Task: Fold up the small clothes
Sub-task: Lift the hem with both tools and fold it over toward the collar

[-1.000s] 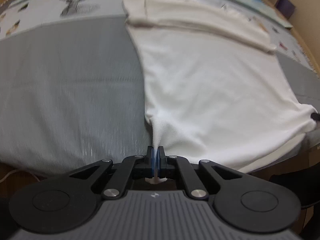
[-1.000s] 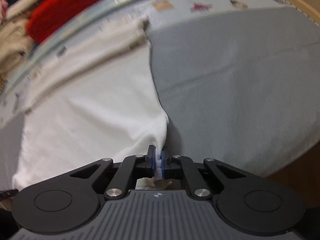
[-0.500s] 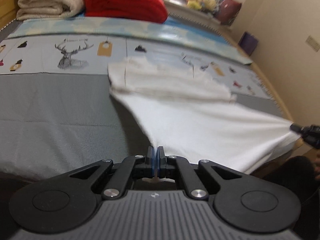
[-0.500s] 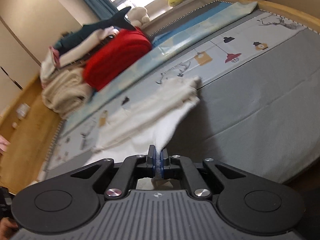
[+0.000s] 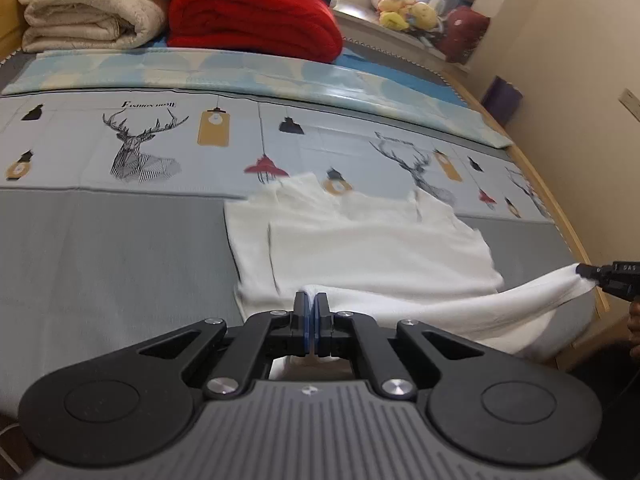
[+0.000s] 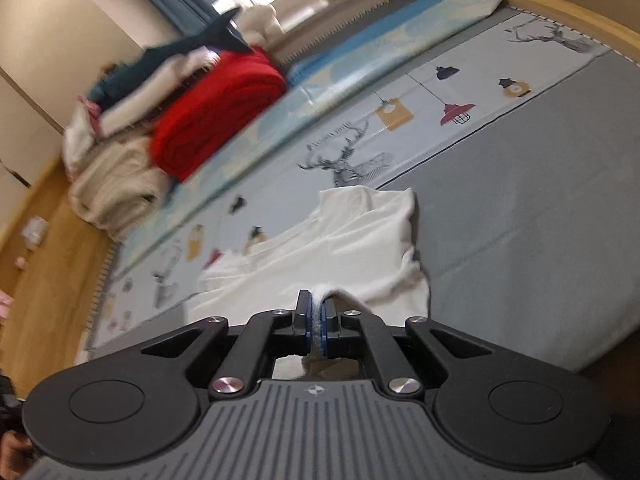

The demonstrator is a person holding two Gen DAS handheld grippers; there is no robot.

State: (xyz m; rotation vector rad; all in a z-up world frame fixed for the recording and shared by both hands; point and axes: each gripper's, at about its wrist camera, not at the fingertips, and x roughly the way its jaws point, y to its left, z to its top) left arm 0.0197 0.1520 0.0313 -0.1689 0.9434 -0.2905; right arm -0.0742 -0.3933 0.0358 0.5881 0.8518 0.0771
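I have the left gripper and right gripper each clamped on the white garment, lifted over the bed.

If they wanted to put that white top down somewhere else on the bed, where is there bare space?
Bare grey cover spreads left of the white top, and another grey stretch lies on its other side, toward the wooden bed edge. The printed strip beyond is partly bare. The far end is crowded: red blanket and cream blankets stacked.
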